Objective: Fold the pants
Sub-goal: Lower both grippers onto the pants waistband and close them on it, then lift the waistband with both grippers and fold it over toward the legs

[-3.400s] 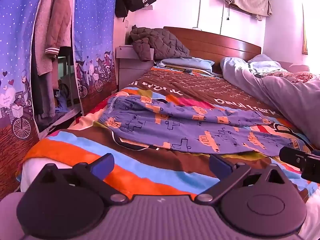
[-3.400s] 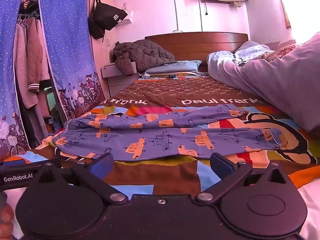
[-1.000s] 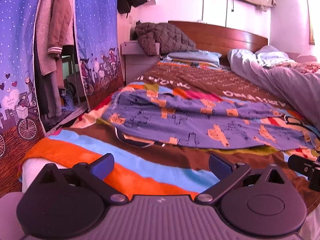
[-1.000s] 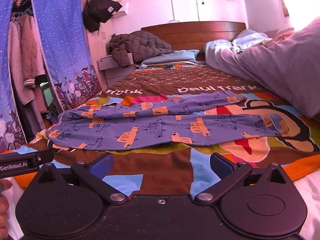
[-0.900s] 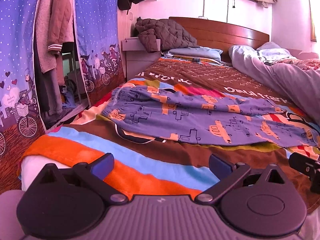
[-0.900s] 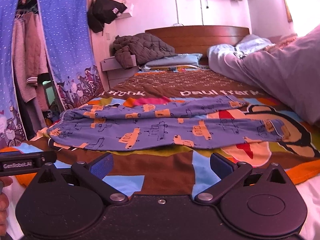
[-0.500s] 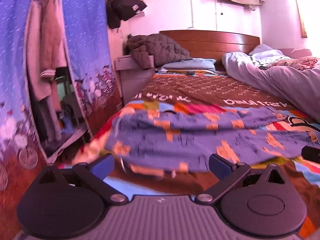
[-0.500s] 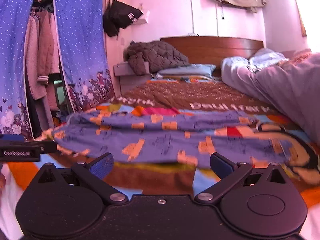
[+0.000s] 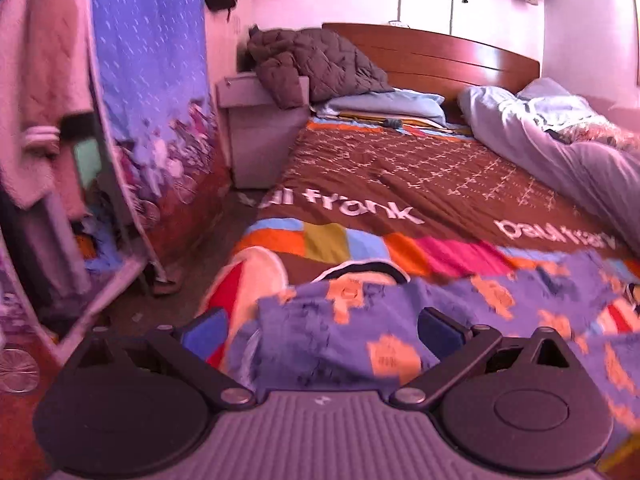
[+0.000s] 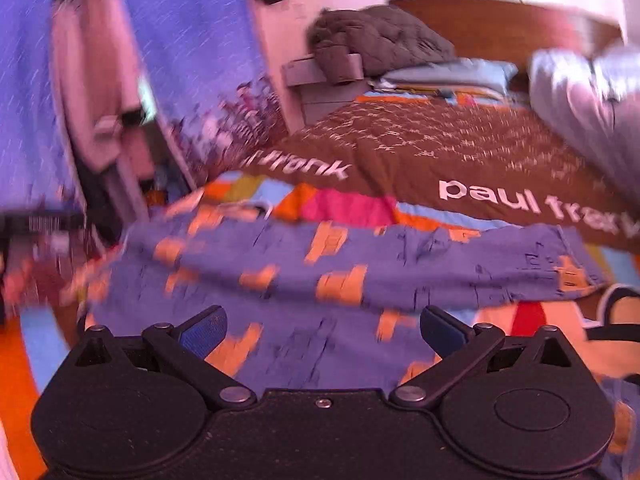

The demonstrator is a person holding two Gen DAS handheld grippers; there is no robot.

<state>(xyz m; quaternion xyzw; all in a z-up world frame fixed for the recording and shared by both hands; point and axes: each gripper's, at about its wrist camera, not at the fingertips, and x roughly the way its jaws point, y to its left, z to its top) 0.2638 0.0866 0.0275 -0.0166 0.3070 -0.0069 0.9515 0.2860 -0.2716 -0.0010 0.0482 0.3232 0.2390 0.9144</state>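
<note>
Both tongs spread over the pyjama pants

The left tongs (image 9: 320, 328) and right tongs (image 10: 320, 328) gape, empty, low over the blue car-print pants (image 10: 340, 280), which stretch from 9 to 3 o'clock across the striped bedspread (image 9: 360, 184); likely lining up to grasp cloth for the 1st fold.

I see open bedspread (image 9: 384, 176) beyond the pants (image 10: 360, 264); a rumpled duvet (image 9: 568, 160) blocks the right, a wardrobe curtain (image 9: 148, 80) the left.
</note>
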